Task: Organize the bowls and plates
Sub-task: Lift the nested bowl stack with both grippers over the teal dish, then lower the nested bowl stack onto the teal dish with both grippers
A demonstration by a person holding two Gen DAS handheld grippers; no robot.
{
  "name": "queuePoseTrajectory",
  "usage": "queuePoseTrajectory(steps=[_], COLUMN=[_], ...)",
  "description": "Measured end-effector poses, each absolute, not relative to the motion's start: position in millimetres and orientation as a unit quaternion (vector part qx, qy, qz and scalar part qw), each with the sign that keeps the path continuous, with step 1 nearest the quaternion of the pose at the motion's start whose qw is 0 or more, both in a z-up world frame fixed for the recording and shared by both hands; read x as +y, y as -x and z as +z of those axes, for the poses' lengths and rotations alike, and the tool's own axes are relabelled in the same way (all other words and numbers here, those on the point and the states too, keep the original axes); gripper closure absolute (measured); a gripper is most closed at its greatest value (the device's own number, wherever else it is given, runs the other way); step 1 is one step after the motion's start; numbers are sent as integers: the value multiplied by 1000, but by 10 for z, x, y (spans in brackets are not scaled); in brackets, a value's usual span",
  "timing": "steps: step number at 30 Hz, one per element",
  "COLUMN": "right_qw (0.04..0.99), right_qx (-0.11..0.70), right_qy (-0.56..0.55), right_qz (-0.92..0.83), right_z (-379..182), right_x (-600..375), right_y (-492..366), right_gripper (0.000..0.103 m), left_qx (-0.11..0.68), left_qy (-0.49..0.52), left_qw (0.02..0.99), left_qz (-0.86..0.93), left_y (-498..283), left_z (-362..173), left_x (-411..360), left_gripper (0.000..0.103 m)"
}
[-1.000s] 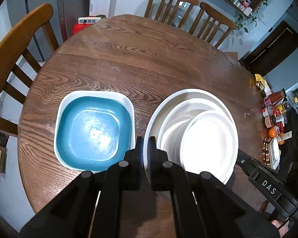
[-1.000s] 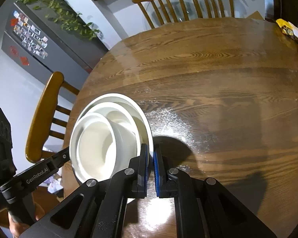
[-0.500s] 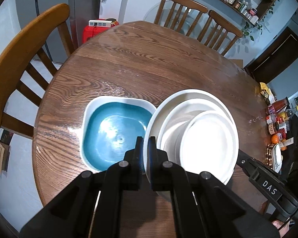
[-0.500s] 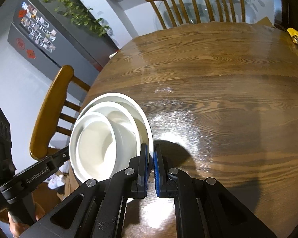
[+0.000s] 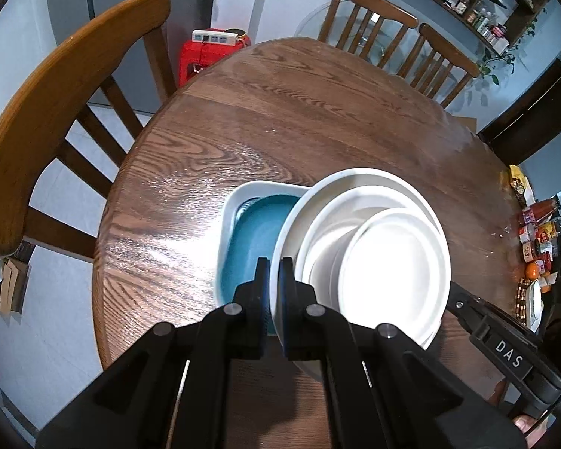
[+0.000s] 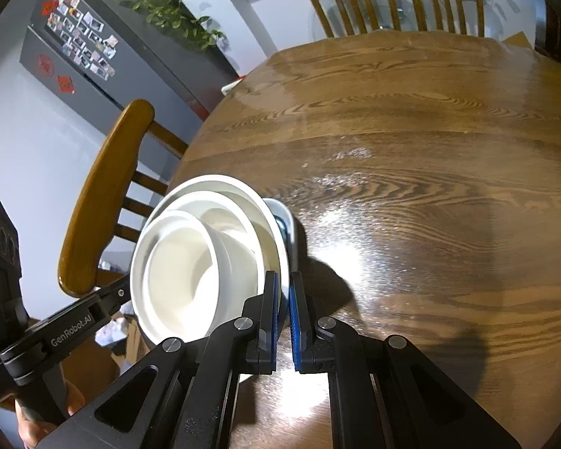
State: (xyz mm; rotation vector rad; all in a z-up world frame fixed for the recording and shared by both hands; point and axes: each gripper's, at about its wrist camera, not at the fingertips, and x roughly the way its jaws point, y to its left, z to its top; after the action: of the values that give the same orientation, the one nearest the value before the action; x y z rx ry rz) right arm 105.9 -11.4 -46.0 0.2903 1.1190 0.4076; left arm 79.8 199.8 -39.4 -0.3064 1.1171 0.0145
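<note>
Both grippers hold one stack of nested white bowls [image 5: 370, 247] above the round wooden table [image 5: 299, 112]. My left gripper [image 5: 275, 273] is shut on the left rim of the largest bowl. My right gripper [image 6: 284, 292] is shut on the opposite rim of the same stack [image 6: 202, 262]. A square blue dish with a white rim [image 5: 250, 239] sits on the table, partly hidden under the stack. Only its corner [image 6: 284, 213] shows in the right wrist view.
A wooden chair [image 5: 56, 112] stands at the table's left side and two more chairs [image 5: 392, 37] at the far side. A red box with a power strip [image 5: 205, 52] sits on the floor. Bottles and packets [image 5: 538, 239] crowd a surface at right.
The bowl stack, held by both grippers, has moved left over the blue square dish, which it now partly covers. Both grips are unchanged.
</note>
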Motion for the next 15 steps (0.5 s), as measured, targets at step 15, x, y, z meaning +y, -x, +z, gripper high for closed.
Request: queuePoseTrajectory(steps=[15], right_qw=[793], right_qx=[567], right_qy=[-129], right_qz=[182], right_z=[-815], right_x=[158], right_y=[-1266], right_gripper=[94], left_qx=[568], left_qy=[151], left_qw=[809], left_qz=[16], left_y=[-1006], left_z=[-758], left_x=[2195], left_gripper=[103])
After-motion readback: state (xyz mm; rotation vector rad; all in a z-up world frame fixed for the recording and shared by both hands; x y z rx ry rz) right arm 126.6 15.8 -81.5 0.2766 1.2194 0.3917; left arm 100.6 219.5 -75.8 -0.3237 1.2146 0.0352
